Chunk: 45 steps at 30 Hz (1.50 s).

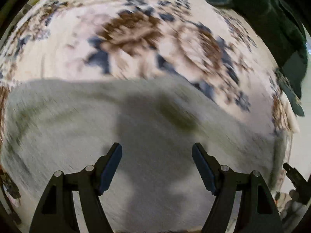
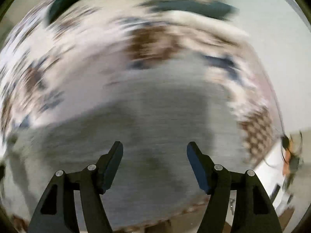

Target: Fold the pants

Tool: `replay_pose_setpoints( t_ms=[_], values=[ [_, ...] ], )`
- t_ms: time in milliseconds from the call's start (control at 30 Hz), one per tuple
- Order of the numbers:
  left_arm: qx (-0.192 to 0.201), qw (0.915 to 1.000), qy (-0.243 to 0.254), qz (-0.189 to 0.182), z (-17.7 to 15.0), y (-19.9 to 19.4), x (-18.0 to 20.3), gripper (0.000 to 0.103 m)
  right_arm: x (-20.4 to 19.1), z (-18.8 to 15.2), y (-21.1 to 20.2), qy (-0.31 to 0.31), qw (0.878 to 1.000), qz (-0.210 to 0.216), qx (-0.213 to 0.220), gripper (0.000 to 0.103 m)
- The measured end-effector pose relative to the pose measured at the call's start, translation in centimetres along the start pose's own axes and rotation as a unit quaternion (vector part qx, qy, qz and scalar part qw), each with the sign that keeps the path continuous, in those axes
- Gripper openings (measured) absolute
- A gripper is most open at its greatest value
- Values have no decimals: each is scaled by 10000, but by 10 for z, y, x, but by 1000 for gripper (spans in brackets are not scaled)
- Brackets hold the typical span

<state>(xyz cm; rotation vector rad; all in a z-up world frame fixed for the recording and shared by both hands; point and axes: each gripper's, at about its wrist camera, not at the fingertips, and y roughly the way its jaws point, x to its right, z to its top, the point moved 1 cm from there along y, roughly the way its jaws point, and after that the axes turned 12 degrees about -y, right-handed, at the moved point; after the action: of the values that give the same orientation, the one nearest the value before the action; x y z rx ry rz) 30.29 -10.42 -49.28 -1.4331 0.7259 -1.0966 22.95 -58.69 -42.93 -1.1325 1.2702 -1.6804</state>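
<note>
- Hovering over grey cloth, left gripper (image 1: 157, 150) has fingers spread wide, nothing between the pads (image 1: 110, 167); its shadow falls on the fabric just ahead.
- Right gripper (image 2: 155, 149) same deal: fingers wide apart, nothing held, pads (image 2: 113, 165) clear of the cloth as far as the blur lets me tell.
- Pants (image 1: 77, 128), light grey, lie spread on the patterned rug (image 1: 77, 38), filling the near half of the left wrist view; far edge runs roughly straight on the left, then slants down toward the right.
- Darker greenish smudge on the pants right of centre, could be a crease or shadow, cannot tell.
- Right wrist view: pants (image 2: 155, 101) again under the gripper, near and centre; heavy motion blur, folds unreadable.
- Rug (image 2: 81, 44) is cream with brown and blue-grey floral patches, reaching past the pants on all far sides; checkered brown border patch at its right edge in the right wrist view.
- Dark green garment (image 1: 272, 23) piled at the rug's far right corner, well apart from the pants.
- Same dark green garment (image 2: 175, 2) along the rug's far edge in the right wrist view, blurred.
- Pale floor (image 2: 272, 58) beyond the rug's right edge.
- Small dark and orange object (image 2: 289, 151) at the right side off the rug, too blurred to identify.
</note>
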Motion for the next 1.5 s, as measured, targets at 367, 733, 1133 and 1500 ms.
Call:
replay_pose_setpoints(
  t_ms=[367,733,1133,1500],
  values=[
    [-297,9960,845,-1,-87,36,128,73,122,-63,132,2006,9688,804,-1217,11],
    [-226,9870,1521,470,-130,56,187,73,157,-61,128,1367,9771,1012,-1279,20],
    [-485,9806,1410,1272,-136,93,164,73,-37,-5,58,-1213,9866,1091,-32,87],
    [-712,9881,995,933,-141,64,115,73,142,-92,102,2180,9593,1403,-1122,43]
  ],
)
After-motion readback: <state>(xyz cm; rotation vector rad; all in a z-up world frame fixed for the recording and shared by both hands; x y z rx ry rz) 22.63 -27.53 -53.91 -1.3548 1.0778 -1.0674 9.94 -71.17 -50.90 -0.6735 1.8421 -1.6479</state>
